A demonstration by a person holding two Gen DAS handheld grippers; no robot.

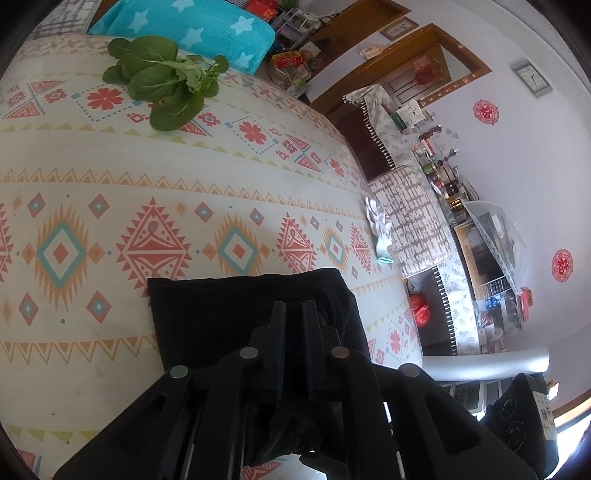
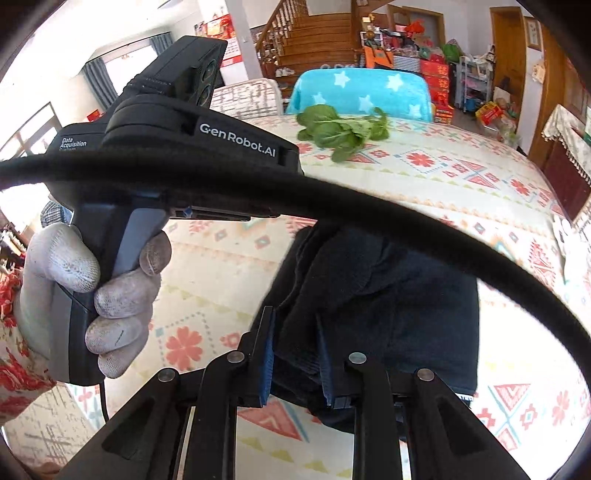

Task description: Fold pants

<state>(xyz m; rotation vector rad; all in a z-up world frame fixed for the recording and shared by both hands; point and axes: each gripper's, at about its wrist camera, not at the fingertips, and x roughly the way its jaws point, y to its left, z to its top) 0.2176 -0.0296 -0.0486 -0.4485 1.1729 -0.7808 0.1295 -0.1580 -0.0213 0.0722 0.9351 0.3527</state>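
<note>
Black pants (image 1: pixel 207 306) lie partly folded on the patterned tablecloth (image 1: pixel 147 192), near the table's front edge. My left gripper (image 1: pixel 294 308) is shut over their near part, fingers almost touching, and dark fabric hangs under it. In the right wrist view the pants (image 2: pixel 406 295) form a thick bundle. My right gripper (image 2: pixel 295 343) is shut on a fold at the bundle's near left side, with cloth filling the gap between the blue pads. A gloved hand (image 2: pixel 74 280) holds the left gripper's handle at the left. Its black cable (image 2: pixel 406 225) arcs across the pants.
A bunch of leafy greens (image 1: pixel 162 81) lies at the far side of the table (image 2: pixel 343 131). Behind it stands a chair with a turquoise star blanket (image 1: pixel 195 29). A white glove (image 1: pixel 378 229) rests at the table's right edge. Chairs and a cluttered sideboard stand beyond.
</note>
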